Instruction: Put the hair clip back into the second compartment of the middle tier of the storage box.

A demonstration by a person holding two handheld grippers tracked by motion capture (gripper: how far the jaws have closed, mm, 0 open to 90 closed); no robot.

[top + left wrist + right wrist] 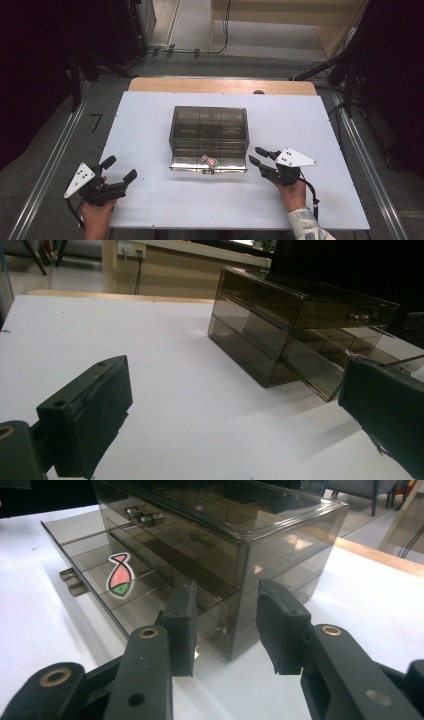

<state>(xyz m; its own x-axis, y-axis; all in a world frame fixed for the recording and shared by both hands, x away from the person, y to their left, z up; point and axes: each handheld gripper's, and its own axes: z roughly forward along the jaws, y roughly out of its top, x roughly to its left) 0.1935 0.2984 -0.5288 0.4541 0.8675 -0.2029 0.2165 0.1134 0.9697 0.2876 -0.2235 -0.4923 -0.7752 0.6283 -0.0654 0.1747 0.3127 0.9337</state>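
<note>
Smoky drawer box (pixel 209 134) sits mid-frame on my white surface (pixel 150 125), its bottom drawer (pixel 208 162) pulled out with a fish sticker (pixel 210 161) on it. My right tongs (pixel 256 155) hover just right of that drawer, jaws apart, empty. My left tongs (pixel 119 168), lower left, gape wide, holding nothing.

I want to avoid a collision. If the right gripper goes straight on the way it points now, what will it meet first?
Most likely the front right corner of the smoked clear drawer box: in the right gripper view it stands just beyond the open jaws of the right gripper, with nothing between. The exact gap is unclear.
</note>
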